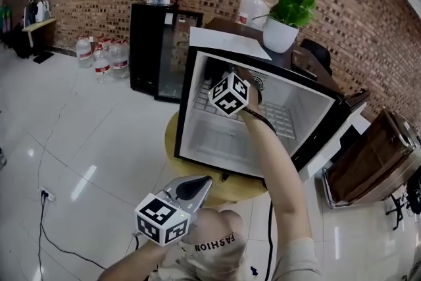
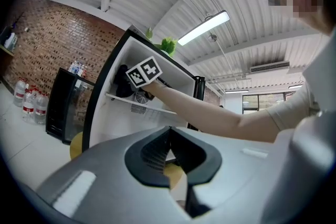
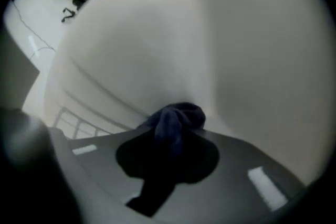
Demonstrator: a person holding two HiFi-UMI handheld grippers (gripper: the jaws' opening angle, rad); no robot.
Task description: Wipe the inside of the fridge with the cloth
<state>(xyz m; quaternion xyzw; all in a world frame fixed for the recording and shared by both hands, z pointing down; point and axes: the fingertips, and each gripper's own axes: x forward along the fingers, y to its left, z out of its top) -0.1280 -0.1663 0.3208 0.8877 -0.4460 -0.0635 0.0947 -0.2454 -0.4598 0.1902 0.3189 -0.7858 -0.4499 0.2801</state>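
My left gripper (image 1: 199, 183) hangs low in front of the table (image 1: 231, 192), outside the fridge (image 1: 191, 116) and well apart from its open front. Its fingers are clenched together with nothing between them. I judge it has no part in this stroke.

The fridge stands on the table with its door swung off to the right, and its white inside faces me. A wire shelf (image 1: 284, 119) crosses the upper part of the cavity.

My right gripper (image 3: 176, 140) is the one in play. It reaches through the opening into the upper left part of the cavity, above the wire shelf. Its fingers are clamped on the dark blue cloth (image 3: 177, 117). The cloth lies along the line of the fingers: a tail trails back between them toward me, and a bunched end sticks out past the tips.

That bunched end sits straight ahead of the fingers and meets, or all but meets, the white inner wall (image 3: 157, 50). The picture is too soft for me to tell contact from a thin gap. To its right a corner seam runs up the wall, and the shelf wires show low on the left.

So the wall is dead ahead and the cloth is the leading point. As I read it, the next stroke calls for pressing forward and sliding sideways along the wall, keeping the bare tips off the plastic.
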